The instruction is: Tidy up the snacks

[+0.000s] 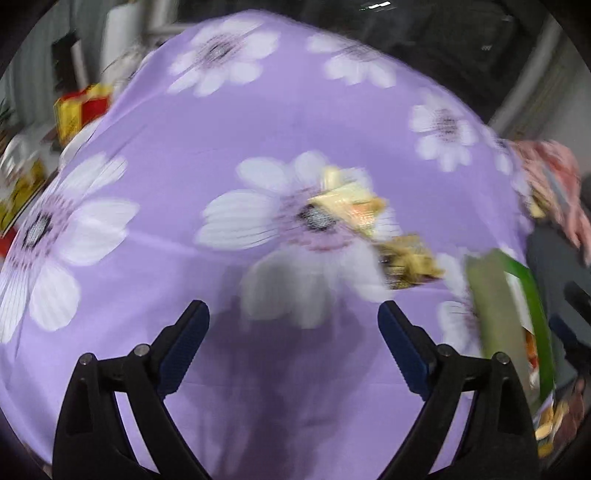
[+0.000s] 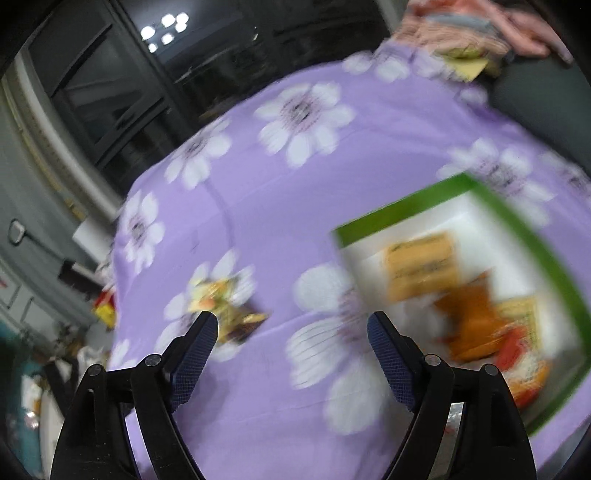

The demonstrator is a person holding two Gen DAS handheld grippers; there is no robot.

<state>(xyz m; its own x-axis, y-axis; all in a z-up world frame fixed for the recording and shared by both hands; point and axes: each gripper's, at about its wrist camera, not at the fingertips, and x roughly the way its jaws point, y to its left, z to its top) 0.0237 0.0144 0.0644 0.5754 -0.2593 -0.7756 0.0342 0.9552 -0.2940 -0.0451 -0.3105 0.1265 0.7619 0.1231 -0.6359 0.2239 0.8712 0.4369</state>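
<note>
Both views are blurred by motion. Two yellow-gold snack packets (image 1: 351, 201) (image 1: 410, 262) lie on the purple flowered tablecloth (image 1: 221, 140), ahead and to the right of my left gripper (image 1: 293, 314), which is open with nothing between its fingers. A green-rimmed box (image 1: 506, 317) stands at the right. In the right wrist view that box (image 2: 524, 236) holds several orange and yellow snack packets (image 2: 421, 266). My right gripper (image 2: 291, 325) hangs open and empty over the cloth, just left of the box. The loose packets (image 2: 229, 306) lie beyond its left finger.
A red and yellow box (image 1: 79, 107) sits past the table's far left edge. Pink striped fabric (image 2: 461, 33) lies at the table's far right side with a yellowish packet (image 2: 465, 62) by it. Dark cabinets (image 2: 110, 81) stand behind.
</note>
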